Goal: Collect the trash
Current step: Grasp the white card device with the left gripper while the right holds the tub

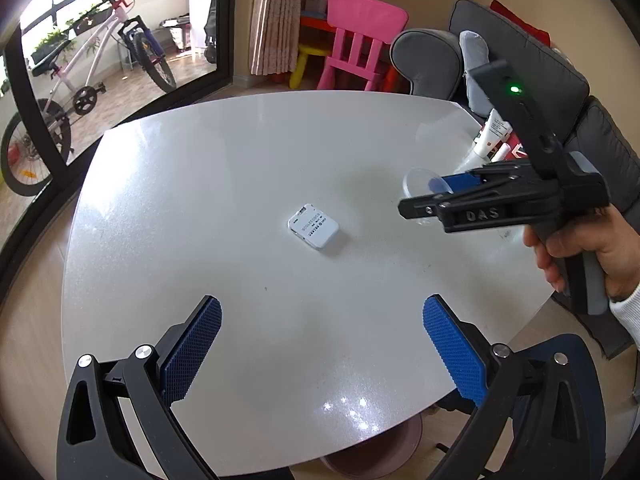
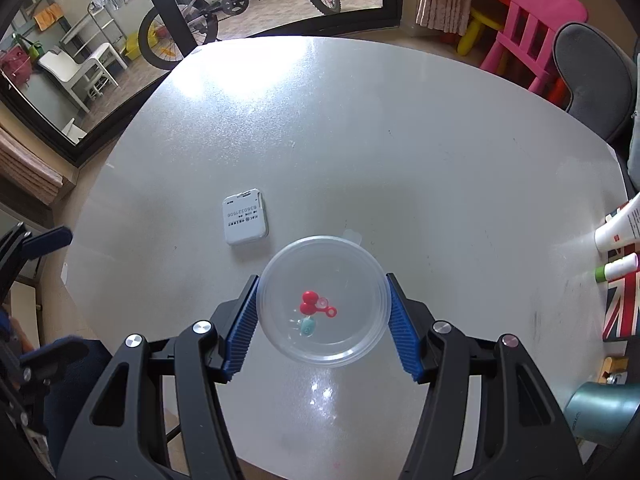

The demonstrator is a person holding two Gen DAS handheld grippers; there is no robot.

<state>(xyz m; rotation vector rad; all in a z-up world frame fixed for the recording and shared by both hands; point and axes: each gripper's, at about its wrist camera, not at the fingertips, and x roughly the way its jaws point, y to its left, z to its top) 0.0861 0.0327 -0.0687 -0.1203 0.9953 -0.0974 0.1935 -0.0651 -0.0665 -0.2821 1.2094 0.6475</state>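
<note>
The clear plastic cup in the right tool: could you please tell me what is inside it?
Inside the clear plastic cup lie small red pieces and a pale teal piece. Nothing covers them, though they are too small to identify.

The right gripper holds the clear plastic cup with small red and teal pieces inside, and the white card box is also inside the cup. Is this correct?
Not quite. The white card box lies on the table, apart from the clear plastic cup, as the right wrist view shows. The right gripper does hold the cup, with the red and teal pieces inside.

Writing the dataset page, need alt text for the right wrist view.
The right gripper clamps a clear plastic cup holding small red and teal caps above a white table. A white card lies just beyond.
</note>
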